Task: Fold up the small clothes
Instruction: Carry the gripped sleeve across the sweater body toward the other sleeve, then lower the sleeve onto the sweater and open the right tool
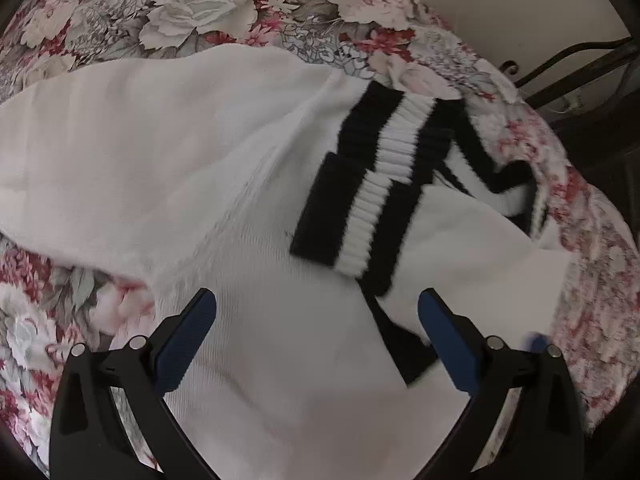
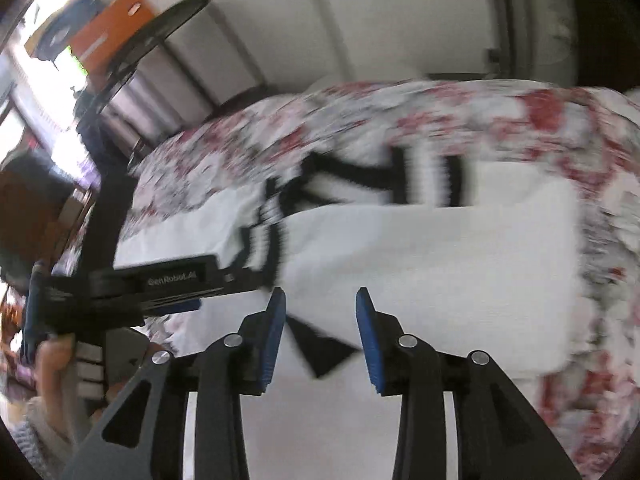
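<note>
White knit sweater (image 1: 248,184) with black-striped cuffs (image 1: 360,196) is lying on the floral bedspread (image 1: 168,12). You are holding the left tool (image 1: 318,340) wide open and the right tool (image 2: 320,336) partly open, both gripping nothing.

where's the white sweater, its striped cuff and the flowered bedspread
white sweater (image 1: 280,360), left wrist view, plain knit body
striped cuff (image 1: 352,208), left wrist view, black band
flowered bedspread (image 1: 192,8), left wrist view, bare rose print

Left gripper (image 2: 132,280) beside right gripper (image 2: 320,320); white sweater (image 1: 280,340) under both, bedspread (image 1: 120,20) bare beyond.
</note>
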Demonstrator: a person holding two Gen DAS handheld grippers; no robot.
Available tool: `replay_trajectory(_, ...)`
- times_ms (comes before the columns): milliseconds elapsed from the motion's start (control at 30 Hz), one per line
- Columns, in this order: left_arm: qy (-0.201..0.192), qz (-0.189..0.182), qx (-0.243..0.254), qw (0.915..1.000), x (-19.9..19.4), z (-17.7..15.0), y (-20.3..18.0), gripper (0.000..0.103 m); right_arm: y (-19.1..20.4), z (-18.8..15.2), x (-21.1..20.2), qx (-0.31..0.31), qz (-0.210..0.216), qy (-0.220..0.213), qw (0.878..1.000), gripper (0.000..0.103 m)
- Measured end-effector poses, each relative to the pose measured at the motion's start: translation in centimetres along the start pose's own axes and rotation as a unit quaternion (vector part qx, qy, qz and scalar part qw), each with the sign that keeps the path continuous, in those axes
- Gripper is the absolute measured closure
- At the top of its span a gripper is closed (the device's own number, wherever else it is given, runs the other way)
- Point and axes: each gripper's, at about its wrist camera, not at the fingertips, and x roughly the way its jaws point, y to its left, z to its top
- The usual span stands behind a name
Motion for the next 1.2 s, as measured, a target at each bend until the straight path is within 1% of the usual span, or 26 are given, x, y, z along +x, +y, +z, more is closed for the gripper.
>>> replay_trajectory(33,0.002,-0.009,-0.012,0.9999,0.5,0.2,0.2,0.005,-1.4,0.0,-0.7,0.016,-0.004,-0.005,1.000,0.066)
replay_trajectory(100,0.009,-0.048,-0.048,0.9976,1.6,0.8,0.7,0.005,-4.6,-0.1,-2.4,0.056,-0.009,-0.020,0.998,0.066)
replay_trajectory(133,0.005,-0.056,-0.057,0.9968,1.8,0.9,0.7,0.005,-6.1,-0.1,-3.1,0.075,-0.011,-0.026,0.997,0.066)
replay_trajectory(200,-0.014,-0.055,-0.049,0.9972,2.1,1.4,0.1,0.006,-8.3,-0.3,-3.8,0.102,-0.009,-0.033,0.994,0.065)
replay_trajectory(267,-0.044,-0.050,-0.037,0.9971,1.9,1.7,-0.3,0.022,-10.2,-0.3,-4.4,0.127,-0.009,-0.042,0.991,0.065)
replay_trajectory(300,-0.057,-0.041,-0.035,0.9970,1.8,1.7,-0.4,0.039,-10.9,-0.2,-4.6,0.133,-0.013,-0.046,0.990,0.065)
replay_trajectory(333,-0.061,-0.040,-0.032,0.9969,1.7,1.5,-0.4,0.054,-11.5,-0.1,-4.7,0.137,-0.021,-0.052,0.989,0.065)
replay_trajectory(367,-0.070,-0.036,-0.030,0.9965,1.5,1.3,-0.3,0.060,-11.8,0.1,-4.8,0.141,-0.029,-0.058,0.988,0.066)
replay_trajectory(400,-0.082,-0.031,-0.031,0.9957,1.1,1.2,-0.3,0.075,-12.3,0.3,-4.9,0.149,-0.038,-0.064,0.986,0.067)
replay_trajectory(433,-0.099,-0.028,-0.035,0.9940,0.4,1.2,0.1,0.087,-13.2,0.6,-5.2,0.163,-0.049,-0.074,0.983,0.068)
replay_trajectory(500,-0.108,-0.054,-0.052,0.9914,-0.5,1.4,1.2,0.090,-14.5,1.1,-5.3,0.189,-0.059,-0.087,0.976,0.079)
replay_trajectory(533,-0.108,-0.060,-0.057,0.9907,-0.8,1.4,1.6,0.090,-14.9,1.2,-5.4,0.197,-0.059,-0.091,0.974,0.081)
replay_trajectory(600,-0.103,-0.041,-0.037,0.9931,-0.3,1.5,1.1,0.090,-15.3,1.6,-5.0,0.205,-0.059,-0.093,0.972,0.087)
replay_trajectory(633,-0.103,-0.020,-0.021,0.9942,0.2,1.3,0.8,0.090,-15.3,1.7,-4.7,0.205,-0.059,-0.094,0.972,0.088)
replay_trajectory(667,-0.103,-0.010,-0.015,0.9945,0.4,0.9,1.1,0.090,-15.3,2.0,-4.1,0.206,-0.060,-0.093,0.972,0.089)
replay_trajectory(767,-0.109,0.002,-0.009,0.9940,0.9,1.0,0.0,0.091,-14.7,2.7,-2.1,0.212,-0.050,-0.085,0.972,0.090)
replay_trajectory(800,-0.118,0.015,-0.011,0.9929,0.7,1.1,0.0,0.103,-14.7,2.8,-1.4,0.213,-0.049,-0.080,0.973,0.090)
replay_trajectory(867,-0.138,0.046,-0.016,0.9893,0.1,1.5,1.1,0.103,-14.7,2.7,0.7,0.218,-0.056,-0.057,0.973,0.090)
replay_trajectory(900,-0.133,0.044,-0.022,0.9899,0.3,1.8,1.6,0.103,-14.9,2.3,1.6,0.226,-0.062,-0.046,0.971,0.090)
replay_trajectory(933,-0.123,0.041,-0.025,0.9913,0.7,2.0,2.0,0.103,-15.3,1.8,3.0,0.233,-0.069,-0.024,0.970,0.091)
replay_trajectory(967,-0.117,0.041,-0.024,0.9920,1.0,2.2,2.1,0.103,-15.4,1.6,3.9,0.229,-0.070,-0.010,0.971,0.091)
replay_trajectory(1000,-0.120,0.043,-0.022,0.9916,0.9,2.2,1.9,0.103,-15.4,1.5,4.1,0.220,-0.076,-0.008,0.973,0.094)
replay_trajectory(1033,-0.124,0.044,-0.018,0.9912,0.9,2.5,1.1,0.103,-15.3,1.6,4.0,0.216,-0.078,-0.009,0.973,0.094)
replay_trajectory(1067,-0.132,0.037,-0.008,0.9905,0.3,2.5,0.4,0.103,-15.1,1.9,3.3,0.216,-0.072,-0.018,0.973,0.091)
replay_trajectory(1167,-0.171,0.015,0.032,0.9846,-1.4,2.2,-2.0,0.103,-14.5,2.7,0.8,0.202,-0.071,-0.062,0.975,0.091)
replay_trajectory(1200,-0.179,0.013,0.046,0.9827,-1.6,2.2,-2.9,0.098,-14.5,3.0,0.1,0.200,-0.075,-0.074,0.974,0.091)
